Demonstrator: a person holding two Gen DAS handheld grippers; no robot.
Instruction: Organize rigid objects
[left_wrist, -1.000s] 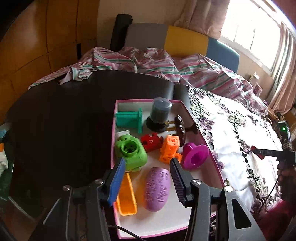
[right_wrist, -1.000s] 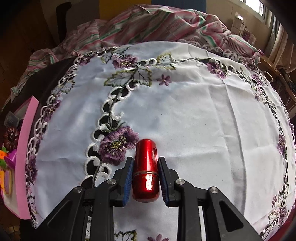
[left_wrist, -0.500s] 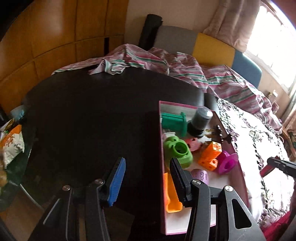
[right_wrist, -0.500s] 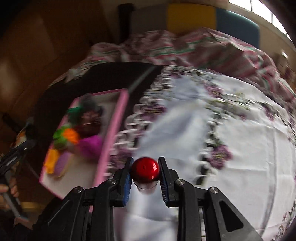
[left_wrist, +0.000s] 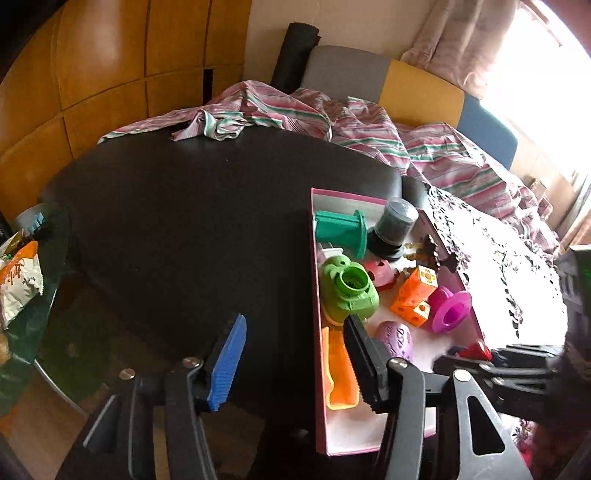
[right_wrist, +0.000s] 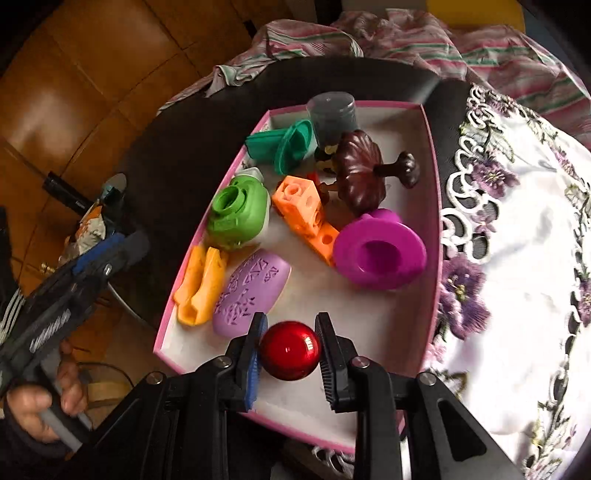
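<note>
A pink-rimmed box (right_wrist: 433, 155) holds several toys: a green piece (right_wrist: 238, 212), an orange block (right_wrist: 304, 206), a magenta cup (right_wrist: 380, 256), a purple oval (right_wrist: 251, 291) and a dark brown top (right_wrist: 360, 171). My right gripper (right_wrist: 290, 350) is shut on a shiny red capsule (right_wrist: 290, 349) and holds it above the box's near end. My left gripper (left_wrist: 295, 363) is open and empty, over the dark table beside the box's left wall (left_wrist: 314, 295). The red capsule (left_wrist: 476, 350) also shows in the left wrist view.
The box sits on a dark round table (left_wrist: 184, 221). A white embroidered cloth (right_wrist: 524, 258) covers the table's right part. Striped fabric (left_wrist: 332, 122) lies at the back. A snack bag (left_wrist: 18, 277) lies on a glass shelf at the left.
My right gripper lifted the red capsule off the white cloth and carried it left over the box. My left gripper moved left, off the box, staying open.
</note>
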